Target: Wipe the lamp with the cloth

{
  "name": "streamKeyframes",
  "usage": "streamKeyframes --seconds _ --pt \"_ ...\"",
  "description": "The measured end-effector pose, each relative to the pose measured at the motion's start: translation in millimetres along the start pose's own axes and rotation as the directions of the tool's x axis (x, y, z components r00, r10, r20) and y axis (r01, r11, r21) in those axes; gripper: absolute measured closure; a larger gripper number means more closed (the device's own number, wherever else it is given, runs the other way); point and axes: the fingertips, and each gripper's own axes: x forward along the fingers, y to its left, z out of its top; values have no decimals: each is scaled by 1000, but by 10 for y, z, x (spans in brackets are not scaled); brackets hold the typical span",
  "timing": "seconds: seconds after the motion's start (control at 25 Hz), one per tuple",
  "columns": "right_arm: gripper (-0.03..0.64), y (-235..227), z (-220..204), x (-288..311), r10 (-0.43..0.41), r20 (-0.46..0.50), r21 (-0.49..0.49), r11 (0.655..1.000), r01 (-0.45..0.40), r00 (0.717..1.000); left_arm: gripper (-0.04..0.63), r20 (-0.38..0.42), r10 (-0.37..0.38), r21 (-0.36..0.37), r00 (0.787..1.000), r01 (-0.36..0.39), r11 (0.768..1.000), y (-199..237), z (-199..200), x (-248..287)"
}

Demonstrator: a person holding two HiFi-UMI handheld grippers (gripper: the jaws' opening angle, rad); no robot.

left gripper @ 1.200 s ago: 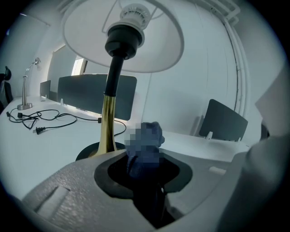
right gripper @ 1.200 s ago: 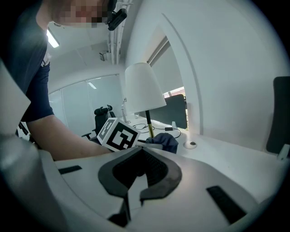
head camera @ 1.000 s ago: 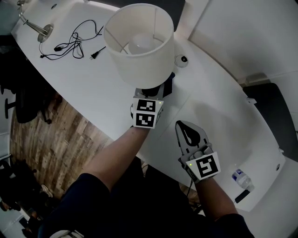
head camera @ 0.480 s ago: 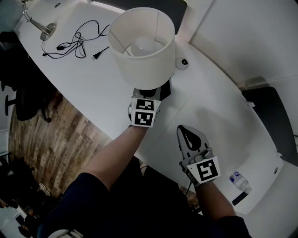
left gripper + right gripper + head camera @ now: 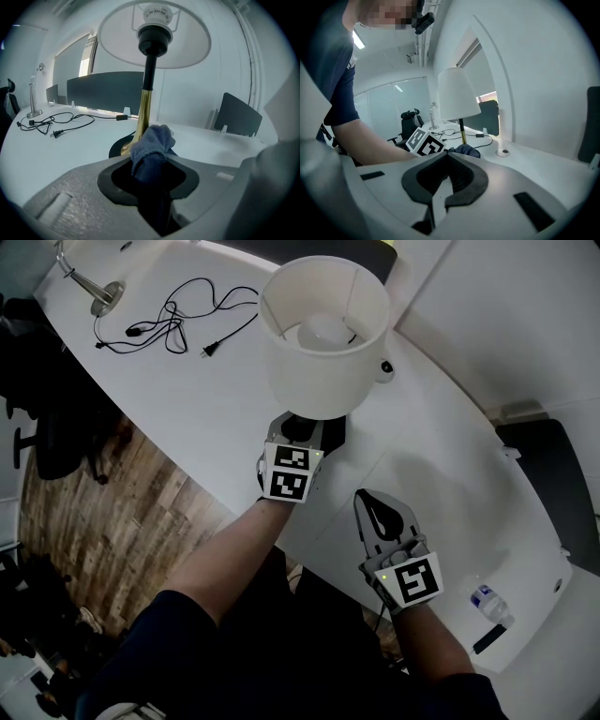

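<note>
The blue cloth is clamped between the jaws of the left gripper and is pressed, as it seems, against the foot of the brass stem of the lamp, just above its dark base. The wiping is judged to be under way low down; the upper stem and the shade are probably left to do. The lamp is placed upright on the white table, its long axis vertical, the shade opened upward. The right gripper is held apart, jaws closed on nothing.
</note>
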Motion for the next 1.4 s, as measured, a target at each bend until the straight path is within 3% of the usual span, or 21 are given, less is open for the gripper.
streamKeyframes --seconds 0.32,0.6,1.0,1.4 --pt "607 277 69 226 8 4 -5 1000 -8 1000 477 -18 18 -7 1000 -18 1000 430 -137 -170" --pt "607 383 80 364 -22 -1 3 1000 22 1000 477 -20 8 41 1000 -7 999 737 -109 -118" --pt "607 373 85 441 -90 -17 11 996 91 996 477 -6 -38 131 999 39 991 956 96 168" --pt "609 267 91 473 -135 -23 28 990 135 991 478 7 -86 161 996 84 983 1009 245 424"
